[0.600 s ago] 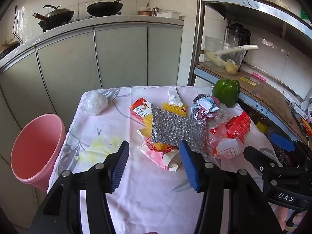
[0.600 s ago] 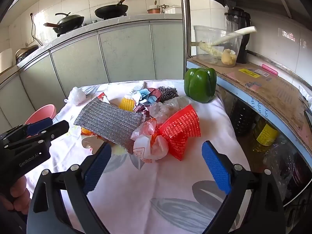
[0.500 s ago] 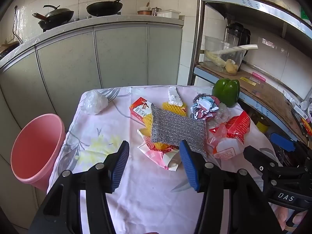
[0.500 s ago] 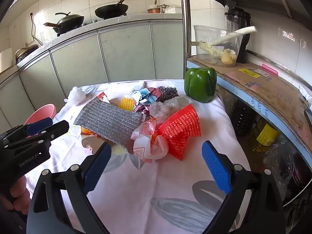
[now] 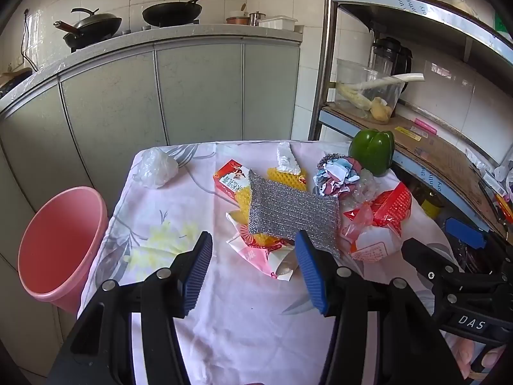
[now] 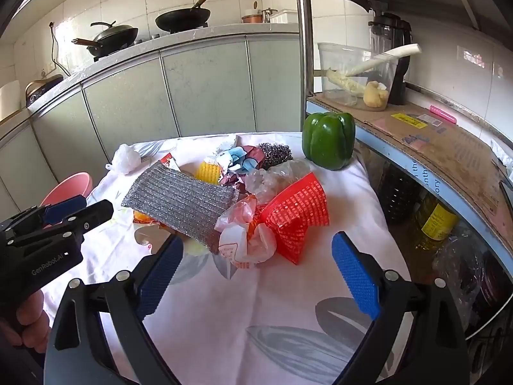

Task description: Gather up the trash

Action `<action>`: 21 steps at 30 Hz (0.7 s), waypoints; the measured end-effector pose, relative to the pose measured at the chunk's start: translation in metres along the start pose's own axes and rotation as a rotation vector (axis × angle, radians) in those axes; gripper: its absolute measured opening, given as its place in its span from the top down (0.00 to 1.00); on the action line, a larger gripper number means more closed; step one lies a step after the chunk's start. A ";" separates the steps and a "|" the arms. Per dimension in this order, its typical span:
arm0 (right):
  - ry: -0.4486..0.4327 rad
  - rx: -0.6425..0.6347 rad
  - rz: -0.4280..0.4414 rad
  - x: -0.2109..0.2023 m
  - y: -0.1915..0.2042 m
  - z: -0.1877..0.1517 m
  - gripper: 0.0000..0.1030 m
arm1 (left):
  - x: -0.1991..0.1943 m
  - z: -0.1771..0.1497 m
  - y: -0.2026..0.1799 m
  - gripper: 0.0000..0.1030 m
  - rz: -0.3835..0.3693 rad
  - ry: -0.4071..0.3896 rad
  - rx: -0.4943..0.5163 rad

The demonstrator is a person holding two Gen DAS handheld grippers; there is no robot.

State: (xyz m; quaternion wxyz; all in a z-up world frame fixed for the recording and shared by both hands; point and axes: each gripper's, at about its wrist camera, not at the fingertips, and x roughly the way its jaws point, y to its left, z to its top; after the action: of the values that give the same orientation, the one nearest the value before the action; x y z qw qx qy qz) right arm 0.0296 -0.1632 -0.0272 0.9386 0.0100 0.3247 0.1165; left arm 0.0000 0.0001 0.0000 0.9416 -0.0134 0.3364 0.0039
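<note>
Both sets of jaws stand wide and hold nothing: the left gripper hovers over the worktop just short of a silver scouring pad, and the right gripper hangs just short of a red mesh wrapper and crumpled plastic bags. Beyond the jaws the trash pile runs to a green pepper, and left of the left jaws, below the worktop's edge, stands a pink bucket.

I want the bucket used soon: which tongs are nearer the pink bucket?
Left. The left tongs hover beside the pink bucket; the right tongs sit farther across the table.
</note>
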 end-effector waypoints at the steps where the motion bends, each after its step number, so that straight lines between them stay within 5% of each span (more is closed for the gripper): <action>1: 0.000 0.000 -0.001 0.000 0.000 0.000 0.08 | 0.000 0.000 0.000 0.48 0.000 0.000 0.000; 21: 0.001 0.001 0.000 -0.001 0.001 -0.002 0.08 | 0.000 0.000 0.000 0.48 0.001 -0.001 -0.001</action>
State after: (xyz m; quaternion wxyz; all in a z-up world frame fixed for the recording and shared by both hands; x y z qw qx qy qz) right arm 0.0273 -0.1624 -0.0276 0.9384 0.0104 0.3254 0.1163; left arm 0.0001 0.0004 0.0001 0.9417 -0.0140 0.3362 0.0045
